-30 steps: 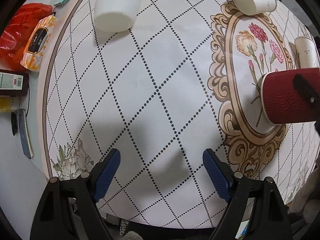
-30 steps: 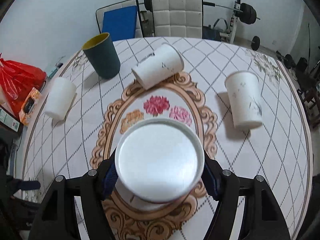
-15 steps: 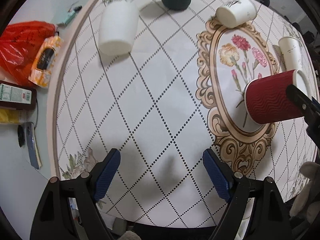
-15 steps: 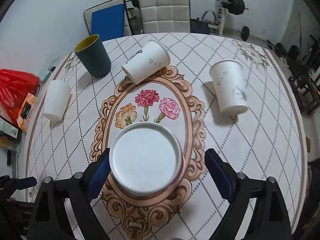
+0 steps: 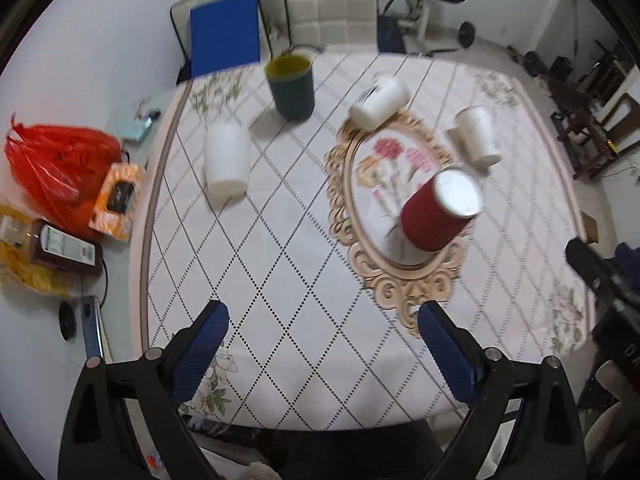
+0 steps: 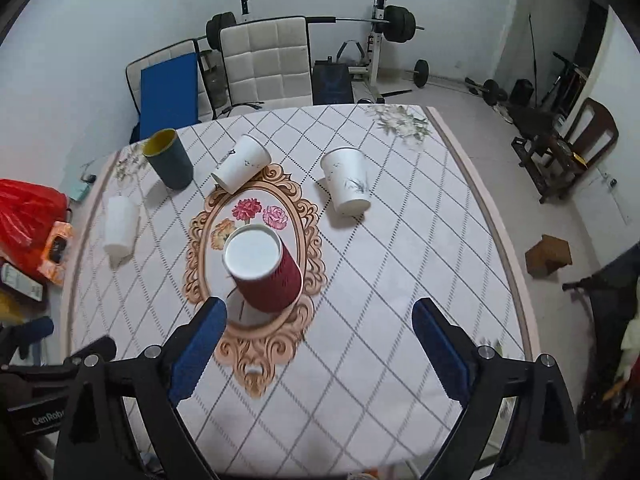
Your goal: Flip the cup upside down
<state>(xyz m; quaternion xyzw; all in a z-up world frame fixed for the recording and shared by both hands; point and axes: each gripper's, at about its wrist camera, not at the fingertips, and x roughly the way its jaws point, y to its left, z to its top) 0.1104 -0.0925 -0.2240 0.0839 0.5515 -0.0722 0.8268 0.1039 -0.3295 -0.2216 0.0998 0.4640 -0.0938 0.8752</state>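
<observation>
A red ribbed paper cup (image 6: 264, 270) stands upside down on the oval flower medallion of the table, its white base up. It also shows in the left wrist view (image 5: 438, 214). My right gripper (image 6: 318, 340) is open and empty, pulled back above and nearer than the cup. My left gripper (image 5: 322, 346) is open and empty over the table's near left part, well left of the cup. Part of the right gripper shows at the right edge of the left wrist view.
A dark green cup (image 6: 168, 164) stands upright at the far left. A white cup (image 6: 242, 164) lies on its side; two white cups (image 6: 348, 186) (image 6: 119, 225) stand upside down. A red bag (image 5: 60, 168) and packets sit left of the table. Chairs and weights stand behind.
My right gripper opened, let go of the red cup and pulled back and up. My left gripper rose and tilted up, so more of the room shows.
</observation>
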